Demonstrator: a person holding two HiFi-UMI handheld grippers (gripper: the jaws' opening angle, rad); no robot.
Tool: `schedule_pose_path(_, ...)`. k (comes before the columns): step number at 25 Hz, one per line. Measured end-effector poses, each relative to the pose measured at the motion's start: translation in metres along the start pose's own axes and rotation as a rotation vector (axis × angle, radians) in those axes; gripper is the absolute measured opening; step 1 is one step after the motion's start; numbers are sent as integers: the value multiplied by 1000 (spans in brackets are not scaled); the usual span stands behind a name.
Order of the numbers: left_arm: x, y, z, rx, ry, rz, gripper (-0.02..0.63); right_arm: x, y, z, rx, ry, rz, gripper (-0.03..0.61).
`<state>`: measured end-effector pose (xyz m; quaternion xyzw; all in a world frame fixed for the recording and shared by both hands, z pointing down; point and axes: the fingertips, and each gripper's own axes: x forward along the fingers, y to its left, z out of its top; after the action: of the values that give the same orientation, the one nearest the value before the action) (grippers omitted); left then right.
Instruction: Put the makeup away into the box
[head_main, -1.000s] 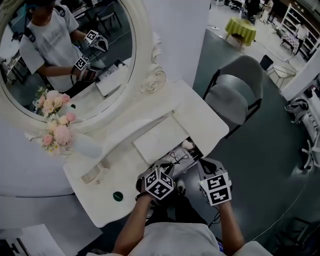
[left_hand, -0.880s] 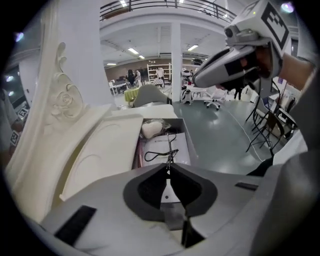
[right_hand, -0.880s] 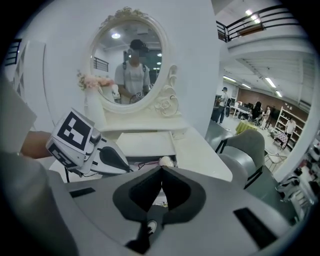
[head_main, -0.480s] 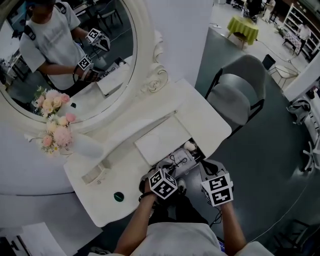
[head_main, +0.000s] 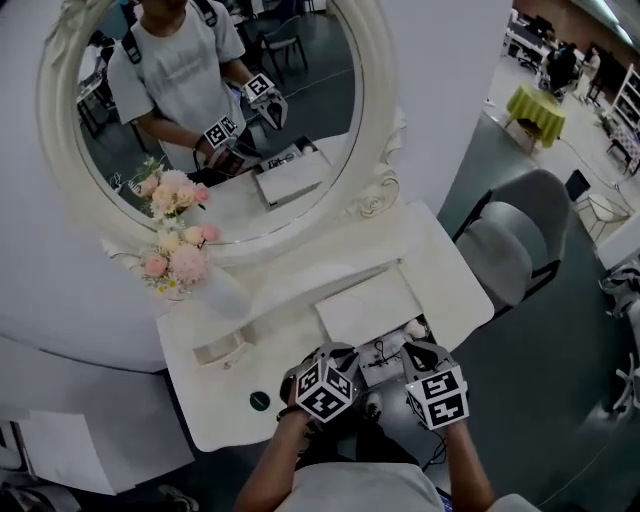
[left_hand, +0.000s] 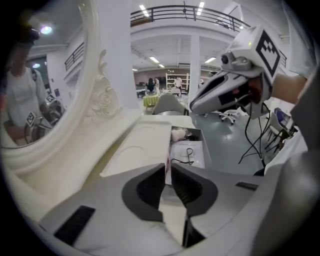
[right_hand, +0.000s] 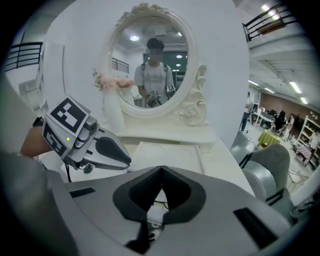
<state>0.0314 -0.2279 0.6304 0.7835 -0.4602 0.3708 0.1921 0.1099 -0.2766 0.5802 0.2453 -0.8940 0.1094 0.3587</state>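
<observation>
Both your tongs hang empty over the open white box (left_hand: 205, 146) at the tabletop's (head_main: 215, 392) front edge: left tongs (left_hand: 167, 168) slightly apart, just closing; right tongs (right_hand: 161, 172) pinched together. One small dark-green round pot (head_main: 259, 401), front-left corner, likely needs packing.

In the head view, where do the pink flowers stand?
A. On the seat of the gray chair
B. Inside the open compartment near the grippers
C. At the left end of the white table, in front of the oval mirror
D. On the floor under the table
C: the pink flowers rise from a white vase on the left part of the table, just before the mirror.
</observation>
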Motion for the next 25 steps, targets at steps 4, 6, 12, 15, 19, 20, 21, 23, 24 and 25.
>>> schedule_pose_path(4, -42, 40, -12, -109, -52, 117, 14, 21, 33, 33, -72, -18, 100, 2)
schedule_pose_path(6, -64, 58, -22, -168, -73, 183, 12, 34, 52, 53, -118, -33, 154, 2)
schedule_pose_path(12, -126, 95, -49, -308, -158, 344, 12, 58, 106, 96, -244, -62, 248, 2)
schedule_pose_path(15, -156, 110, -63, -374, -190, 434, 12, 70, 138, 117, -313, -79, 335, 2)
schedule_pose_path(19, -186, 120, -89, -445, -197, 522, 12, 78, 183, 128, -391, -82, 450, 2)
schedule_pose_path(20, -192, 121, -96, -462, -195, 541, 12, 80, 194, 128, -412, -78, 471, 2)
schedule_pose_path(21, -198, 121, -103, -478, -193, 557, 12, 82, 203, 128, -432, -74, 489, 2)
schedule_pose_path(23, -209, 121, -115, -509, -190, 585, 12, 85, 222, 129, -467, -66, 522, 2)
schedule_pose_path(24, -214, 120, -122, -524, -188, 599, 12, 87, 231, 130, -484, -61, 539, 2)
schedule_pose_path(25, -220, 120, -129, -540, -185, 613, 12, 89, 241, 130, -502, -57, 556, 2)
